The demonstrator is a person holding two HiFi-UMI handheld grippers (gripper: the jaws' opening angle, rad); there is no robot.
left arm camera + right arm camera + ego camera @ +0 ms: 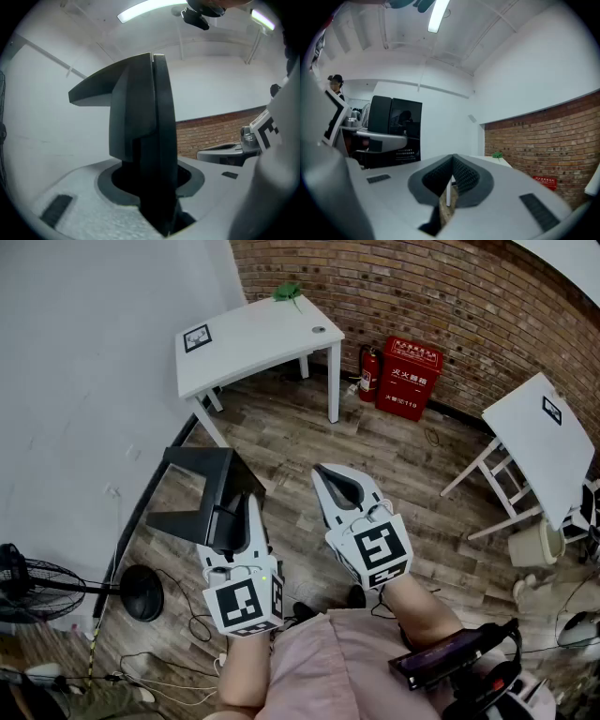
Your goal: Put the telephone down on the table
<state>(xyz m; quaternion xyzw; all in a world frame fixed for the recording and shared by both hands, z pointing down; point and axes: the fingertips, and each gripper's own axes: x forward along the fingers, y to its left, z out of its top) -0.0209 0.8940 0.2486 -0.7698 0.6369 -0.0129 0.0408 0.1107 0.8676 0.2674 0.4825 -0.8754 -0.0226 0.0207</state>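
Note:
The telephone [202,491] is a black, flat-sided unit held above the wooden floor, to the left of my body. My left gripper [249,512] is shut on its right edge. In the left gripper view the telephone [140,126] stands upright between the jaws and fills the middle of the picture. My right gripper [330,476] hangs beside it on the right, shut with nothing in it, its ribbed pads [461,174] pressed together. The right gripper view shows the telephone [393,129] off to the left. A white table [253,334] stands ahead by the brick wall.
A fiducial marker [197,337] and a green object [287,292] lie on that table. A red fire-equipment box [410,378] and an extinguisher [368,371] stand against the brick wall. A second white table [544,442] is at the right, a fan [37,582] and cables at the lower left.

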